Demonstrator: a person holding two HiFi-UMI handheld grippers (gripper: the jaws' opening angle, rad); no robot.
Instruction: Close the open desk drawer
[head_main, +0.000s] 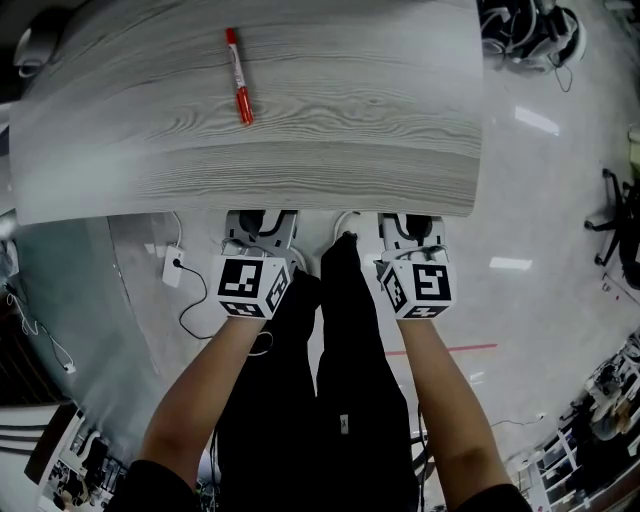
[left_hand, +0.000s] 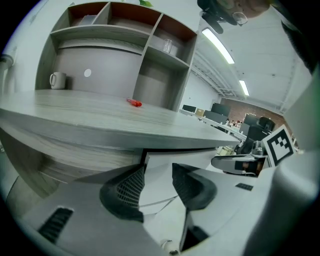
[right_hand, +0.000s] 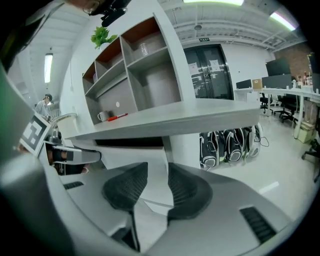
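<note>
The grey wood-grain desk fills the top of the head view. The drawer is hidden there under its front edge. My left gripper and right gripper sit side by side just under that edge. In the left gripper view a white drawer front shows below the desk top, past the open left gripper. The right gripper view shows the same white front beyond the open right gripper. Nothing is between either pair of pads. I cannot tell how far the drawer stands out.
A red marker lies on the desk. A shelf unit with a white mug stands at the desk's back. A plug and cables lie on the floor at the left. Bags sit under a neighbouring desk.
</note>
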